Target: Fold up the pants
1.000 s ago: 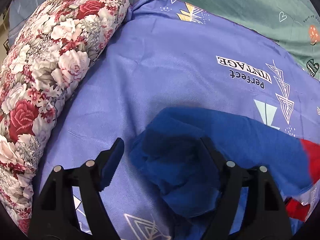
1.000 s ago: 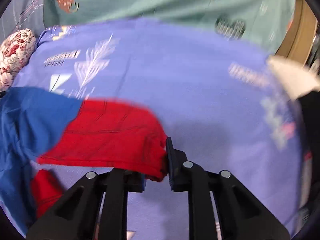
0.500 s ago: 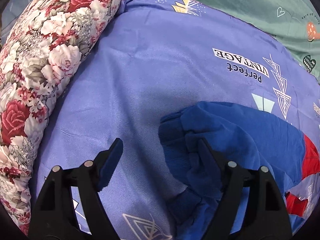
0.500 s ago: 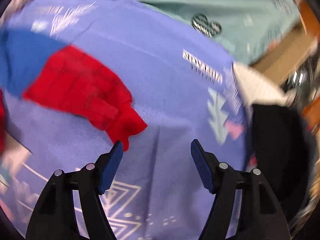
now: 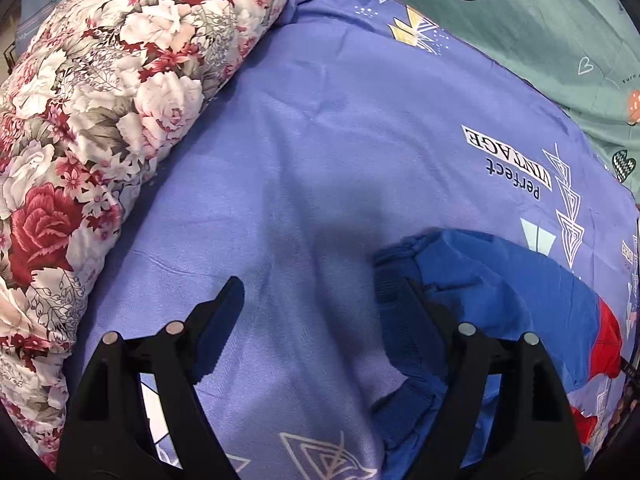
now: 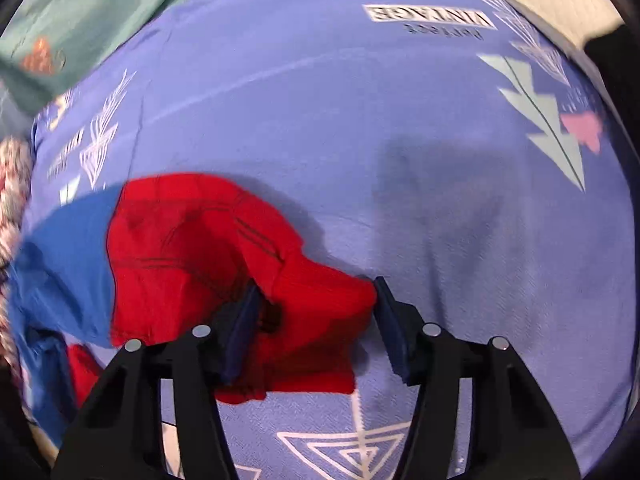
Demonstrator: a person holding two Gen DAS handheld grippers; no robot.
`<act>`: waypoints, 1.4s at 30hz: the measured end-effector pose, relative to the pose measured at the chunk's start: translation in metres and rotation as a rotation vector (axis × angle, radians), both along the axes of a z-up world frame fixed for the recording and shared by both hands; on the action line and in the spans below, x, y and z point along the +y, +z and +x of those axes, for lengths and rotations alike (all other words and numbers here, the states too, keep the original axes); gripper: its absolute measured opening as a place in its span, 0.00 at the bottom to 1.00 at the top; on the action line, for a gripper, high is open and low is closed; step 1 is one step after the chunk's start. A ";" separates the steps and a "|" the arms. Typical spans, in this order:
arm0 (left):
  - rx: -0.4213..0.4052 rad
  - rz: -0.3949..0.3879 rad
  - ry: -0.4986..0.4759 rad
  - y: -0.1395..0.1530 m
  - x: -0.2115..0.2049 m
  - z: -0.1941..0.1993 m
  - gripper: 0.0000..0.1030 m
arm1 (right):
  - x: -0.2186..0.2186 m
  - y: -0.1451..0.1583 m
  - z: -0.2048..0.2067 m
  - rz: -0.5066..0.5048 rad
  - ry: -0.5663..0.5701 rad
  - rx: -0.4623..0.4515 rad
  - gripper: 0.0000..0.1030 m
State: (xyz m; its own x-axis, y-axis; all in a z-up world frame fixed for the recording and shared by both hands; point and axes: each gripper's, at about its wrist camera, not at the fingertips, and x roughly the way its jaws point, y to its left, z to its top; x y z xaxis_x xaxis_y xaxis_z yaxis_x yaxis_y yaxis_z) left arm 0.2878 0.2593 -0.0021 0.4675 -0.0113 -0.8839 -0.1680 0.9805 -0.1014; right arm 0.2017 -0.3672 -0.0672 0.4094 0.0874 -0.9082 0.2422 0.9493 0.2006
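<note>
The pants [image 6: 192, 264] — blue in one part, red in the other — are lying rumpled on a purple printed bedspread [image 5: 320, 140]. The right gripper [image 6: 316, 304] is pointing steeply down over the red end, its jaws having just been closing in: a bunched fold of red cloth is sitting between them, the right finger touching its edge and the left finger pushed into the fabric, though whether the pads are actually pinching it I cannot tell. The left gripper [image 5: 320, 300] is hanging over the blue end with its jaws standing wide and having just been opening a little further; only bare bedspread is showing between them, while the blue cuff is lying against and behind the right finger. A rose-patterned quilt roll [image 5: 100, 120] is resting along the bedspread's left edge, and a green sheet [image 5: 540, 20] is bordering its far side.
</note>
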 end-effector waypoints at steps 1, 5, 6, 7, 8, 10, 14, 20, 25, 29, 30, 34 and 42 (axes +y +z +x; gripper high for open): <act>0.000 -0.011 0.002 0.000 0.000 0.003 0.78 | 0.005 -0.001 0.002 -0.028 0.010 -0.008 0.50; 0.004 -0.041 -0.024 -0.002 -0.011 0.012 0.79 | 0.012 0.003 0.006 -0.127 0.057 -0.064 0.23; 0.012 -0.041 -0.044 -0.004 -0.019 0.015 0.79 | 0.010 0.009 0.005 -0.150 0.049 -0.084 0.23; 0.021 -0.039 -0.063 -0.007 -0.027 0.017 0.79 | 0.007 0.018 0.003 -0.192 0.034 -0.118 0.23; 0.030 -0.033 -0.083 -0.009 -0.035 0.019 0.79 | 0.003 0.023 0.001 -0.218 0.023 -0.145 0.23; 0.040 -0.015 -0.120 -0.015 -0.050 0.022 0.79 | 0.002 0.043 -0.014 -0.272 0.004 -0.218 0.23; 0.050 -0.043 -0.168 -0.023 -0.075 0.029 0.79 | -0.001 0.063 -0.027 -0.358 0.007 -0.275 0.23; 0.075 0.051 -0.223 -0.031 -0.117 0.039 0.71 | -0.002 0.055 -0.026 -0.351 0.004 -0.250 0.23; 0.105 0.048 -0.247 -0.041 -0.126 0.039 0.29 | -0.002 0.053 -0.027 -0.352 -0.001 -0.267 0.23; 0.102 0.048 -0.246 -0.040 -0.131 0.039 0.43 | -0.004 0.056 -0.027 -0.356 0.002 -0.285 0.23; 0.117 -0.007 -0.231 -0.042 -0.127 0.044 0.57 | -0.005 0.056 -0.026 -0.357 0.006 -0.285 0.23; 0.110 0.027 -0.226 -0.047 -0.127 0.051 0.42 | -0.005 0.053 -0.022 -0.357 0.012 -0.279 0.23; -0.158 -0.020 -0.141 0.043 -0.113 0.055 0.26 | -0.013 0.079 -0.003 -0.344 0.016 -0.357 0.23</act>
State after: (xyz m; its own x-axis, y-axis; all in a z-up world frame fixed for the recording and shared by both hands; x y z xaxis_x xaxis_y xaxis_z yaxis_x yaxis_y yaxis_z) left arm 0.3424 0.1461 0.0413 0.5924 -0.1038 -0.7989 -0.0094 0.9907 -0.1356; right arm 0.1985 -0.3798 0.0121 0.7012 -0.1843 -0.6887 0.2007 0.9780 -0.0573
